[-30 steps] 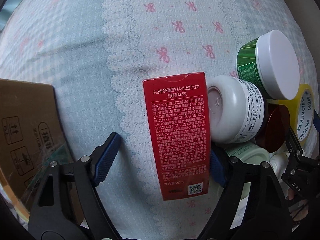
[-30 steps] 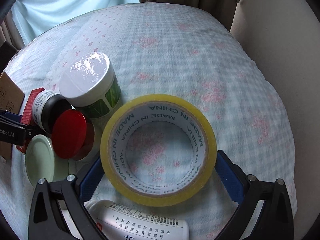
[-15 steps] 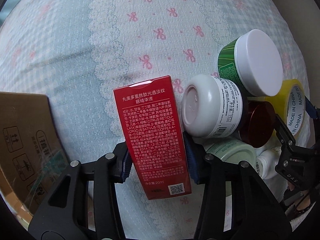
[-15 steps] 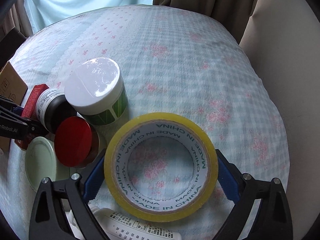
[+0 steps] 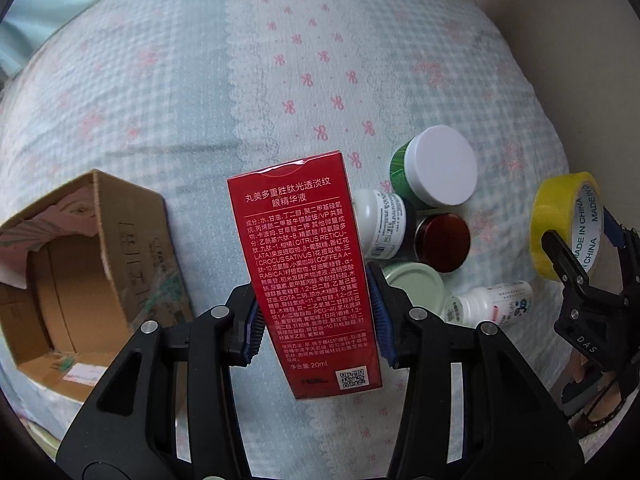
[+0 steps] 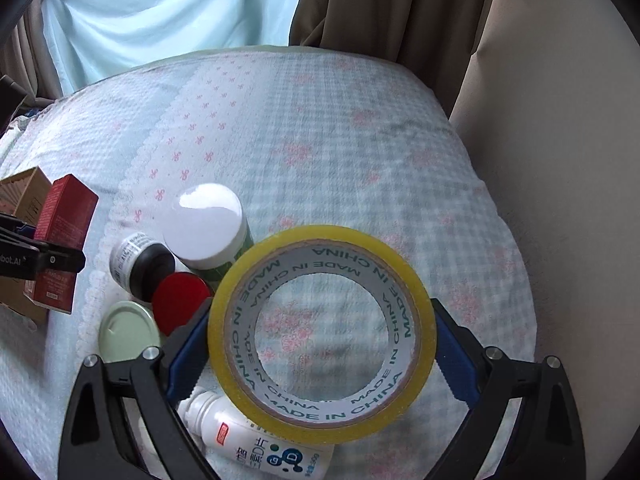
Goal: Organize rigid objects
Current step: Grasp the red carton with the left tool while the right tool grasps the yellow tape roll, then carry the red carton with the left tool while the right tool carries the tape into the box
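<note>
My left gripper (image 5: pixel 316 316) is shut on a red carton (image 5: pixel 306 264) with white print and holds it above the bed; the carton also shows in the right wrist view (image 6: pixel 60 240). My right gripper (image 6: pixel 320 344) is shut on a yellow tape roll (image 6: pixel 320 332) and holds it lifted; the roll also shows at the right of the left wrist view (image 5: pixel 568 224). On the bed sit a green jar with a white lid (image 5: pixel 436 172), a white-and-black jar (image 5: pixel 380 226), a dark red lid (image 5: pixel 442 242), a pale green lid (image 5: pixel 414 290) and a small white bottle (image 5: pixel 492 304).
An open cardboard box (image 5: pixel 84 264) stands at the left on the bedspread (image 5: pixel 280 80). A beige wall (image 6: pixel 560 160) borders the bed on the right, with curtains (image 6: pixel 200 12) behind.
Both grippers have risen from the bed. The left closed on the red carton and lifted it; the right lifted the tape roll clear of the jars.
</note>
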`<action>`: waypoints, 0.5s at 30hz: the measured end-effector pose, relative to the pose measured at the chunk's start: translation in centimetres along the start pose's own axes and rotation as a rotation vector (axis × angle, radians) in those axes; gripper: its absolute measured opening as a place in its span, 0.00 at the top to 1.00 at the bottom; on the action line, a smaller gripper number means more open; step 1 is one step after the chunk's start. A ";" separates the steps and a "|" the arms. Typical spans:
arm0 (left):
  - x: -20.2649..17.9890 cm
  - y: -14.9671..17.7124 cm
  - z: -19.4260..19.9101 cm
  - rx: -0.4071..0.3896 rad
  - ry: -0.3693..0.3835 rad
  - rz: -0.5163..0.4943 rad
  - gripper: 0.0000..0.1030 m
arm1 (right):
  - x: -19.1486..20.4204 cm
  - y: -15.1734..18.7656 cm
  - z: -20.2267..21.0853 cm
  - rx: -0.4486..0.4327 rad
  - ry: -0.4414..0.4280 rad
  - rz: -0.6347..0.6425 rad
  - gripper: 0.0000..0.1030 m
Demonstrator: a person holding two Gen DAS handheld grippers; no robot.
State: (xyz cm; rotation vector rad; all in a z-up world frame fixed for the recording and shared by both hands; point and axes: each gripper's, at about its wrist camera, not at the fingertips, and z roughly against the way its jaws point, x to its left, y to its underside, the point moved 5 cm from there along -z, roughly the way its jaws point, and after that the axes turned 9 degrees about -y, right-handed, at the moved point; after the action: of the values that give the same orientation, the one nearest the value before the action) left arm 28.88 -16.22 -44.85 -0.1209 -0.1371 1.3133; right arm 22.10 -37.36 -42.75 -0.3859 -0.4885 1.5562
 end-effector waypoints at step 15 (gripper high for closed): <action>9.8 4.5 19.8 -0.212 0.082 0.125 0.60 | 11.1 -9.9 17.5 -0.094 -0.043 0.049 0.07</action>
State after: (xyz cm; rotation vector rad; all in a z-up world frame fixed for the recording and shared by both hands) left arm 23.66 -5.37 -25.78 -0.3680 -0.2013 1.4140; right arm 20.82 -27.41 -22.12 -0.4399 -0.5905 1.5948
